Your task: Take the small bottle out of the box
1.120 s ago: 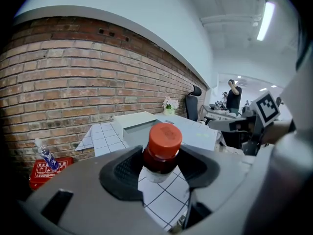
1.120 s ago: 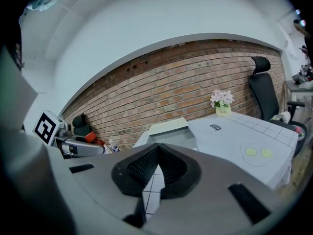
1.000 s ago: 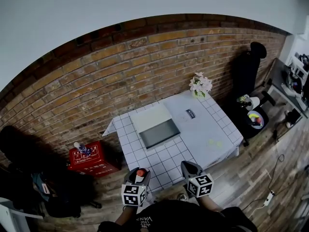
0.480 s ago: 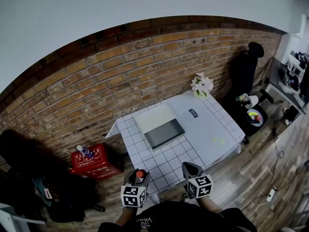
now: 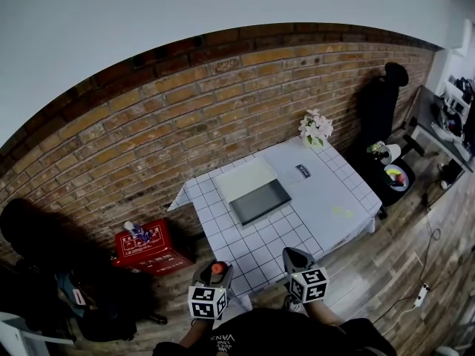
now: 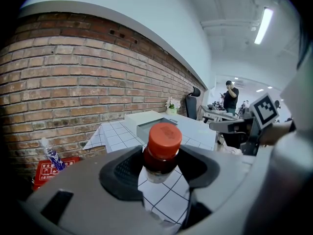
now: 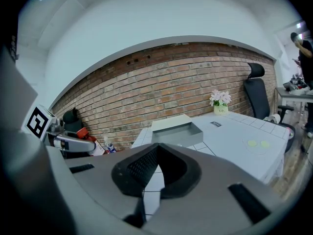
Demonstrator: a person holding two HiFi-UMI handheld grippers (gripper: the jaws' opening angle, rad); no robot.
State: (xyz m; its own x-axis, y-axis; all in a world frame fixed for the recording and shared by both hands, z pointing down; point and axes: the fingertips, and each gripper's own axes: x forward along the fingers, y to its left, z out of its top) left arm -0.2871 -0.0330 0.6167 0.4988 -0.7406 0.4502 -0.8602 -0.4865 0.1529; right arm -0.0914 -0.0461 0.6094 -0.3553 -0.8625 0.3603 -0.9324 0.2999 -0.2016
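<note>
Tongs on the left, the left tongs (image 5: 215, 271), were clamped on the neck of the small bottle (image 6: 161, 153). The right tongs (image 7: 155, 155) were closed with nothing between their tips. Both were held side by side at the counter's near edge. Behind everything ran a brick wall (image 5: 185, 117). Before it stood the counter (image 5: 326, 199) under a white grid-patterned cloth. Toward its far side sat the grey box (image 7: 178, 140), lying open and well apart from both tongs. A red crate (image 5: 152, 247) lay on the floor left of the counter. A pot of pale flowers (image 5: 315, 128) stood at the counter's back corner. Smallest of all, the bottle's red cap (image 6: 165, 136) stuck up above the pads, outside the box.
</note>
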